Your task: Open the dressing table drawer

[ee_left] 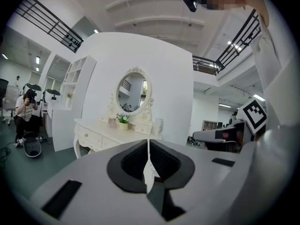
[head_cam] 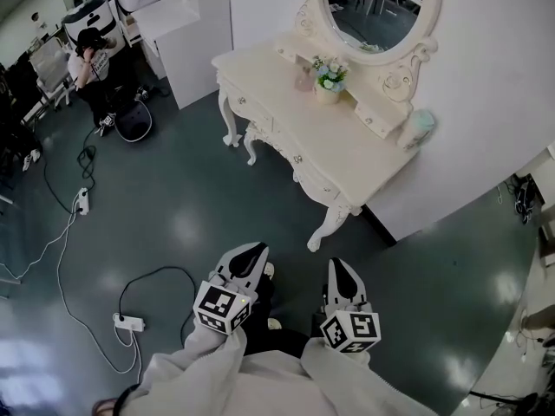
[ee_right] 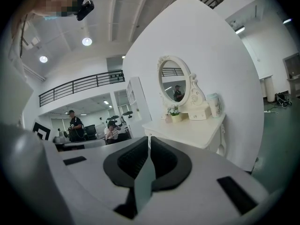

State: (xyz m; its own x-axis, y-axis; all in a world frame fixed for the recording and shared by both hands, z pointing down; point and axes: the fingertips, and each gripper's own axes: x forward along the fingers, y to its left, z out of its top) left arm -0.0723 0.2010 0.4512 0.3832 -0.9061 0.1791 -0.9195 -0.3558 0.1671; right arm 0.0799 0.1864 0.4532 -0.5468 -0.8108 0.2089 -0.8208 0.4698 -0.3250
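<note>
A cream dressing table [head_cam: 338, 141] with an oval mirror [head_cam: 375, 5] stands against the white wall. Its drawers [head_cam: 270, 131] with small knobs run along the front edge, all closed. My left gripper [head_cam: 251, 251] and right gripper [head_cam: 340, 269] are side by side low in the head view. Both point toward the table, well short of it over the floor. Each is shut with nothing between its jaws. The left gripper [ee_left: 149, 142] sees the table [ee_left: 101, 134] ahead on the left. The right gripper [ee_right: 149, 139] sees the table [ee_right: 187, 130] ahead on the right.
A small flower pot [head_cam: 329, 76] and a pale jar [head_cam: 420, 128] stand on the tabletop. A power strip [head_cam: 128, 322] and cables lie on the grey floor at the left. A seated person [head_cam: 91, 59] and a white shelf unit [head_cam: 186, 33] are farther back.
</note>
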